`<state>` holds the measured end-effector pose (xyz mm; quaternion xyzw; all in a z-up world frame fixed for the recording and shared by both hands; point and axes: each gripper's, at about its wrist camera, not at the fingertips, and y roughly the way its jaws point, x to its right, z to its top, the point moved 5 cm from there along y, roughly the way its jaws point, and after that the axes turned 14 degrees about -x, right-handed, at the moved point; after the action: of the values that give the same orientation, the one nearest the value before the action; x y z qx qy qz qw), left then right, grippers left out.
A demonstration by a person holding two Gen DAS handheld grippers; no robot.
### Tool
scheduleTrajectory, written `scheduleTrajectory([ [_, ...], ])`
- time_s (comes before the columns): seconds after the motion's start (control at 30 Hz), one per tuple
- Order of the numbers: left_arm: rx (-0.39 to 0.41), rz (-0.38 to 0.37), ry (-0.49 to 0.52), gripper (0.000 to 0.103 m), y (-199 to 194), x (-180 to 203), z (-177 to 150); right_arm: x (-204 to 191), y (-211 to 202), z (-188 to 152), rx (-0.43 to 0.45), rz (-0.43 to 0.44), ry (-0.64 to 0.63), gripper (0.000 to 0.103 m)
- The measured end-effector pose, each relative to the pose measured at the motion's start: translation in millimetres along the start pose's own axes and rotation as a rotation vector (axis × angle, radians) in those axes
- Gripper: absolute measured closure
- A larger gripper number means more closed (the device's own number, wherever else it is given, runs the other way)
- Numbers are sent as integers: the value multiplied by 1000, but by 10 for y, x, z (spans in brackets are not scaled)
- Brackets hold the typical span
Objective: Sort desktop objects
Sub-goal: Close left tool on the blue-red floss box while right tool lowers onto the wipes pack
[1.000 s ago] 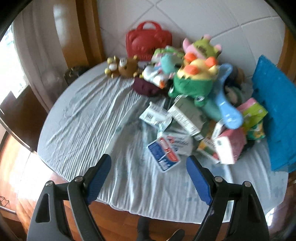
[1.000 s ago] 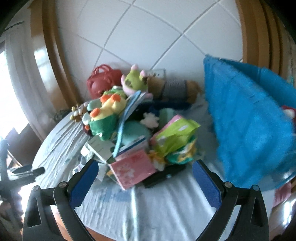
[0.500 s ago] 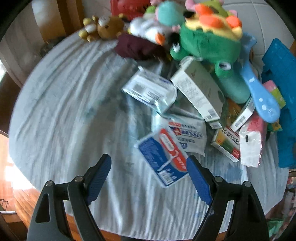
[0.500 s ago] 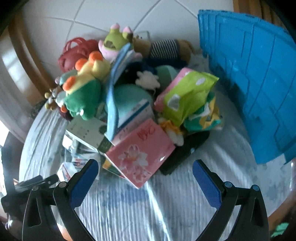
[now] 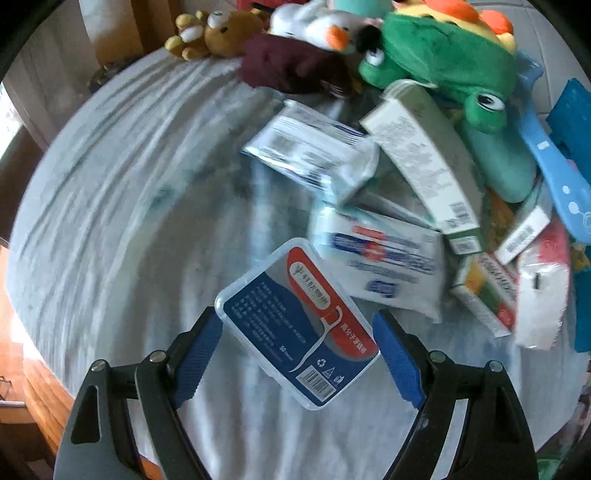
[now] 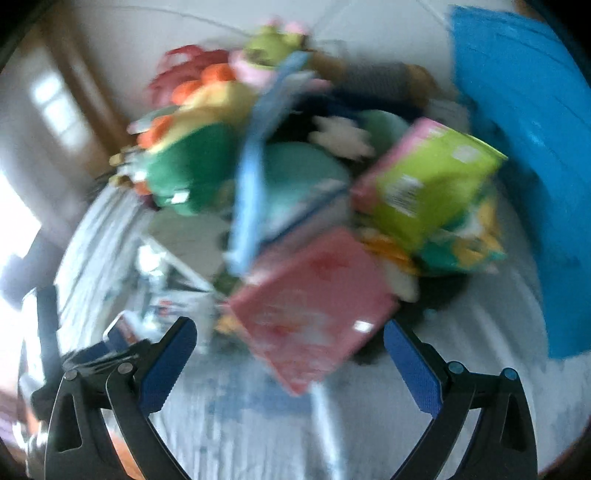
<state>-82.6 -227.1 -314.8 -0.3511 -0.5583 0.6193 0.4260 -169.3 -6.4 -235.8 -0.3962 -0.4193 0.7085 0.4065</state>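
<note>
A clear floss-pick box with a blue and red label (image 5: 299,325) lies on the white cloth. My left gripper (image 5: 297,354) is open, one finger on each side of the box, not closed on it. Behind it lie white tissue packs (image 5: 380,266), a long white carton (image 5: 424,162) and a green frog plush (image 5: 443,55). My right gripper (image 6: 290,360) is open just in front of a pink tissue pack (image 6: 314,306). That view is blurred. A green and pink pack (image 6: 428,184) lies behind it.
A blue basket (image 6: 532,166) stands at the right of the pile. A blue plastic fan (image 5: 554,166), a small bear (image 5: 218,33), a maroon pouch (image 5: 291,70) and a colourful small carton (image 5: 487,295) lie around. The round table's edge (image 5: 44,376) is near left.
Both grippers have moved forward and down toward the pile. The floss-pick box now sits between my left fingers. The pink pack is closer to my right gripper.
</note>
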Motion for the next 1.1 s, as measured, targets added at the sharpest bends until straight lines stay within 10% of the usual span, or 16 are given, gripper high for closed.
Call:
scheduleTrajectory([
  [0.37, -8, -71, -76, 26, -38, -711, -106, -1112, 661, -73, -97, 85, -309, 0],
  [0.7, 65, -32, -300, 26, -82, -410, -362, -1237, 1092, -58, -162, 102, -669, 0],
  [0.87, 115, -24, -420, 24, -22, -278, -365, -1112, 1158, 74, -157, 118, -753, 35],
  [1.1, 79, 42, -427, 23, 191, -57, -241, -1073, 1179, 128, -166, 151, -821, 42],
])
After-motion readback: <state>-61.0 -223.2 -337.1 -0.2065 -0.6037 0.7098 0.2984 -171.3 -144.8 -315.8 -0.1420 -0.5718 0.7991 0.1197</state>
